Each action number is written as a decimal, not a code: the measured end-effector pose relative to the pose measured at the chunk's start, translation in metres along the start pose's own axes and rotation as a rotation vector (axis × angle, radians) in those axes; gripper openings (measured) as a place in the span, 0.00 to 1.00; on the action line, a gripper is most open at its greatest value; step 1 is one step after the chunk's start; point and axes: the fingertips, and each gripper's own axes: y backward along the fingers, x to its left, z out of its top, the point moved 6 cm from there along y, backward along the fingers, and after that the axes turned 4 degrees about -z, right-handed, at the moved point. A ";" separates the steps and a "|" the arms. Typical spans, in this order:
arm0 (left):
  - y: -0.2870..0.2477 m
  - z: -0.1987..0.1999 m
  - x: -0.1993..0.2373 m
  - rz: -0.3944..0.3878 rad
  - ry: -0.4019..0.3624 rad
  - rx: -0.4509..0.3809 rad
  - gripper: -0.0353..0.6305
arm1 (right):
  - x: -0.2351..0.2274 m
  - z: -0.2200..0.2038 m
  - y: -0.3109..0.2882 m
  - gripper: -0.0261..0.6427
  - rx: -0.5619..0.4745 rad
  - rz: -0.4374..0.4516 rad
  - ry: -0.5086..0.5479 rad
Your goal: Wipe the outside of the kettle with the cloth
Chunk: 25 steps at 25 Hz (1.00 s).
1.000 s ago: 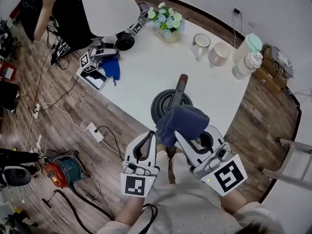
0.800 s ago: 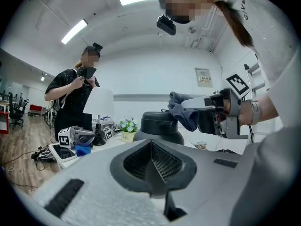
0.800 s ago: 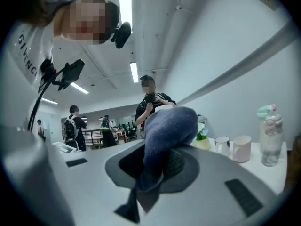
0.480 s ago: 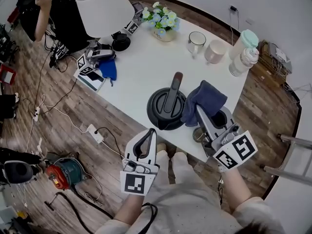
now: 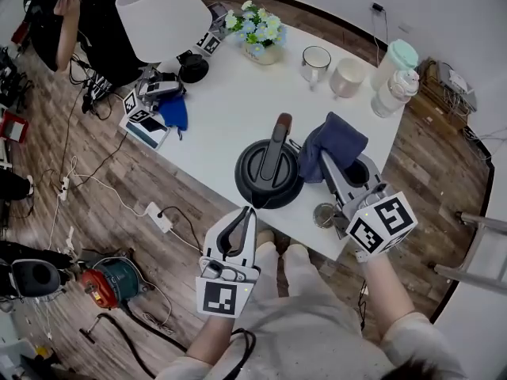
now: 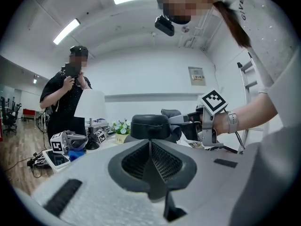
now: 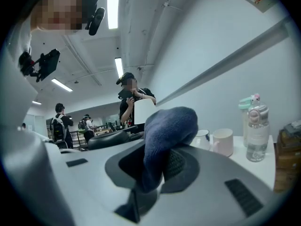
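Note:
The black kettle [image 5: 265, 176] stands near the table's front edge, its handle [image 5: 275, 137] pointing away from me. My right gripper [image 5: 326, 161] is shut on the dark blue cloth [image 5: 337, 141] just to the kettle's right; whether the cloth touches the kettle I cannot tell. In the right gripper view the cloth [image 7: 167, 135] bulges up between the jaws, with the kettle [image 7: 110, 139] to its left. My left gripper [image 5: 248, 212] is shut and empty, below the table edge in front of the kettle. The left gripper view looks over its closed jaws at the kettle [image 6: 150, 126].
A black ring base [image 5: 358, 172] lies under my right gripper. Two mugs [image 5: 315, 60] [image 5: 348, 77], bottles [image 5: 394, 77], flowers [image 5: 257, 34] and a white lamp [image 5: 162, 14] stand at the back. Another gripper [image 5: 158, 85] and a blue cloth [image 5: 176, 111] lie far left. Cables cover the floor.
My right gripper has carried the cloth from over the kettle's front round to its right side and lower. The left gripper has stayed where it was.

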 end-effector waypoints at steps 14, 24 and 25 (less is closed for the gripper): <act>-0.005 0.003 -0.007 0.010 -0.022 0.017 0.06 | 0.032 -0.001 0.021 0.12 -0.119 0.647 -0.404; -0.007 0.006 -0.012 0.039 -0.021 0.009 0.06 | -0.008 -0.061 0.014 0.12 0.131 0.359 -0.420; -0.006 0.006 -0.012 0.042 -0.018 0.010 0.06 | -0.010 -0.063 0.015 0.12 0.149 0.339 -0.424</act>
